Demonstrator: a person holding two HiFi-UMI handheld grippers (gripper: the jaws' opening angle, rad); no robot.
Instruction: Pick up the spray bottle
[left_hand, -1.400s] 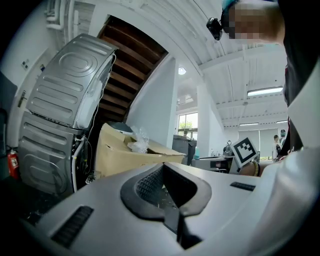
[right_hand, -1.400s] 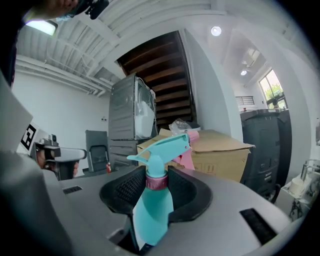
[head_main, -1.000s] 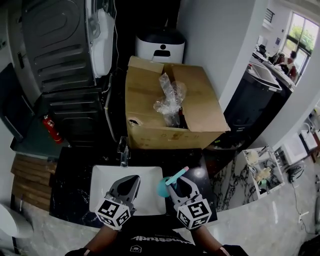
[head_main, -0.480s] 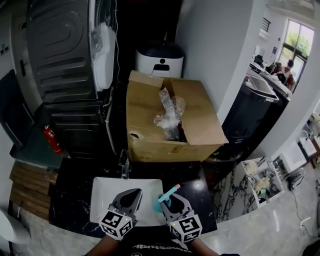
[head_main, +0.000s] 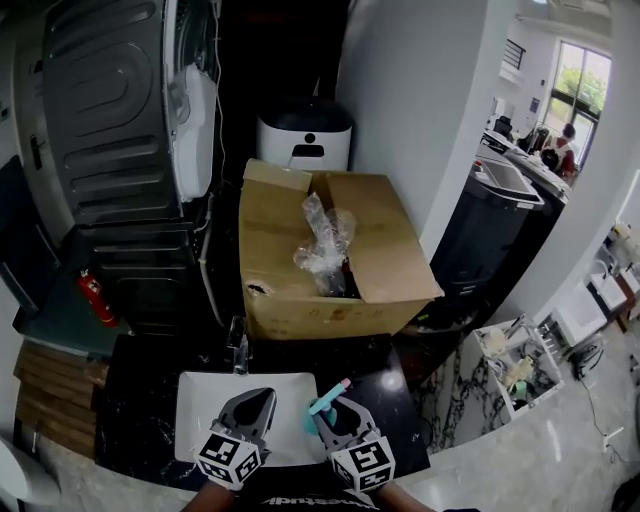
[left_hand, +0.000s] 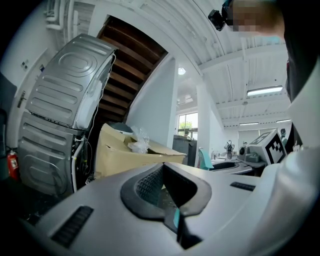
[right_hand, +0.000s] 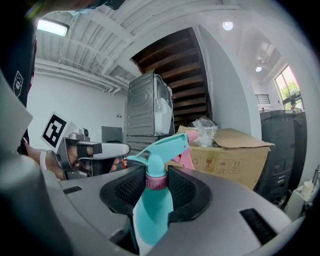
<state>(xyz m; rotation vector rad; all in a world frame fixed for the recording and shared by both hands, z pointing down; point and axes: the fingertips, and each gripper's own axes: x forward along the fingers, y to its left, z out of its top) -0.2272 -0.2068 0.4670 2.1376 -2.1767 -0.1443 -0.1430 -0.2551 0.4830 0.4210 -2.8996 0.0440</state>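
A teal spray bottle (right_hand: 153, 202) with a pink collar and pink nozzle tip stands upright between the jaws of my right gripper (right_hand: 156, 186), which is shut on its neck and upper body. In the head view the spray bottle (head_main: 322, 405) sticks up out of the right gripper (head_main: 328, 418), over the right edge of the white sink (head_main: 200, 395). My left gripper (head_main: 252, 408) hangs over the sink beside it, pointing level. Its jaws meet at the tips in the left gripper view, with nothing in the left gripper (left_hand: 163, 167).
Behind the dark counter (head_main: 140, 370) is an open cardboard box (head_main: 300, 290) holding crumpled clear plastic (head_main: 322, 240). A faucet (head_main: 238, 350) rises at the sink's back edge. A grey appliance (head_main: 110, 110) stands at left, and a red extinguisher (head_main: 92, 296) below it.
The head view has tilted upward, so both grippers sit lower in the picture. The right gripper keeps its hold on the bottle and has drawn slightly toward the person.
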